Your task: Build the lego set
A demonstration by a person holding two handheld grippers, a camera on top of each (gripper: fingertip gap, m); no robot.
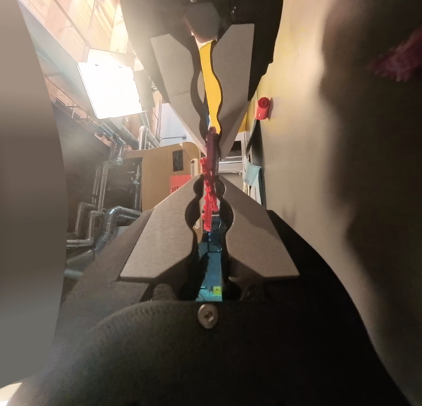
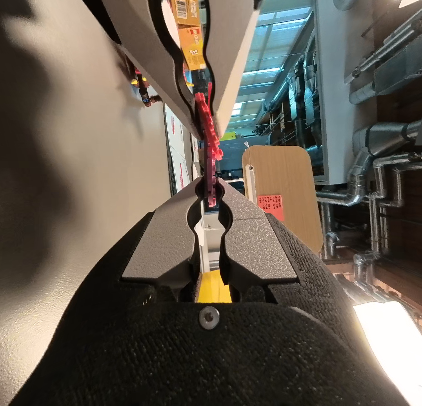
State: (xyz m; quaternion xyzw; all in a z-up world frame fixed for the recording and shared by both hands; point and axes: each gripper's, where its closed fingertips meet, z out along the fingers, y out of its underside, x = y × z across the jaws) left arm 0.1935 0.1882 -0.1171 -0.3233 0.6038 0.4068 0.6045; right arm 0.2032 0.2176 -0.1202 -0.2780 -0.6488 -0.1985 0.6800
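My two grippers face each other tip to tip, both views rolled sideways. My left gripper [image 1: 210, 181] is shut on a bright red studded plate [image 1: 209, 203] that runs back between its fingers. My right gripper [image 2: 209, 186] is shut on a dark red studded plate [image 2: 209, 173]. The two thin plates overlap flat against each other in the gap between the grippers. In the left wrist view the right gripper [image 1: 212, 141] comes down from the top, shut on the dark red plate [image 1: 211, 143]. In the right wrist view the left gripper [image 2: 209, 132] does the same with the bright red plate [image 2: 205, 114].
A beige table [image 1: 296, 143] runs along one side, with a red round piece [image 1: 263, 108] on it. Small brown and yellow pieces [image 2: 143, 91] and a yellow box [image 2: 189, 40] lie farther off. A wooden board [image 2: 285, 166] with a pink sticker and metal pipes [image 2: 365, 189] stand behind. Only a small space, under 4 cm, lies between the two pairs of fingers.
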